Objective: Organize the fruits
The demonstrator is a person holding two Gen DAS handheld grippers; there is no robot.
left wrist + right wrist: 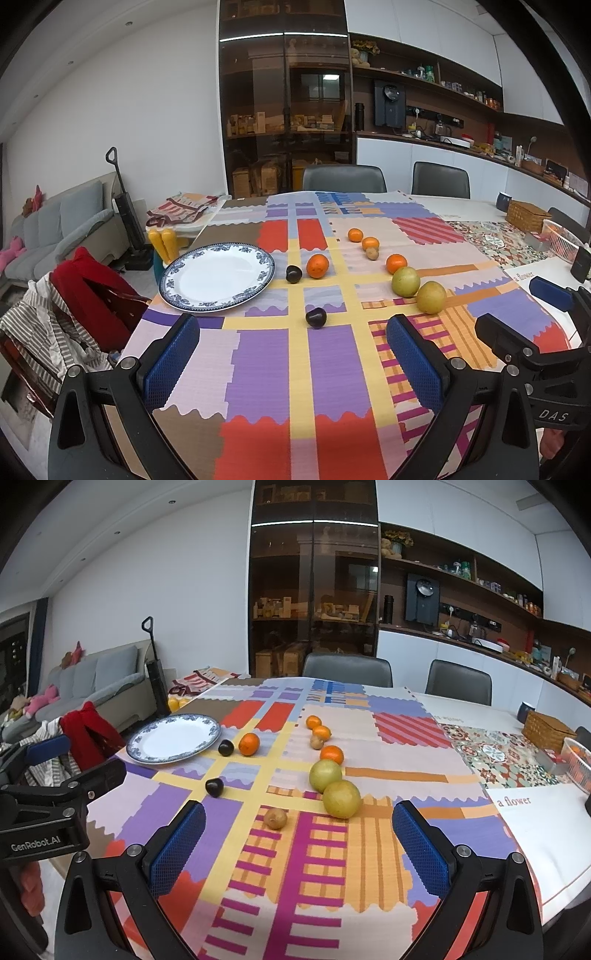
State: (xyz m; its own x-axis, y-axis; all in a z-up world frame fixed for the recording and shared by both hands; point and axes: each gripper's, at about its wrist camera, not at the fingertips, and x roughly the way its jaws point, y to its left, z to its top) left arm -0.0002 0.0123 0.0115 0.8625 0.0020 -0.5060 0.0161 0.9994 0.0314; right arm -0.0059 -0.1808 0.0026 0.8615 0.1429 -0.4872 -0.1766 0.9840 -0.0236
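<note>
A blue-rimmed white plate [218, 275] [173, 738] lies bare at the table's left. Fruit lies loose on the patchwork cloth: several oranges, the nearest [317, 266] [249, 743] beside a dark plum [294, 274] [225, 747]; a second plum [316, 317] [214, 787]; two yellow-green pears [431, 297] [341, 799]; a brown kiwi [275, 818] close ahead of my right gripper, and another [372, 253] among the oranges. My left gripper [291, 360] is open and empty, just short of the second plum. My right gripper [299, 842] is open and empty.
A wicker box [527, 215] and a white basket [561, 240] stand at the far right. Two grey chairs [343, 179] are behind the table. A chair draped with red and striped clothes [85, 295] is at the left edge. The right gripper shows in the left view [532, 325].
</note>
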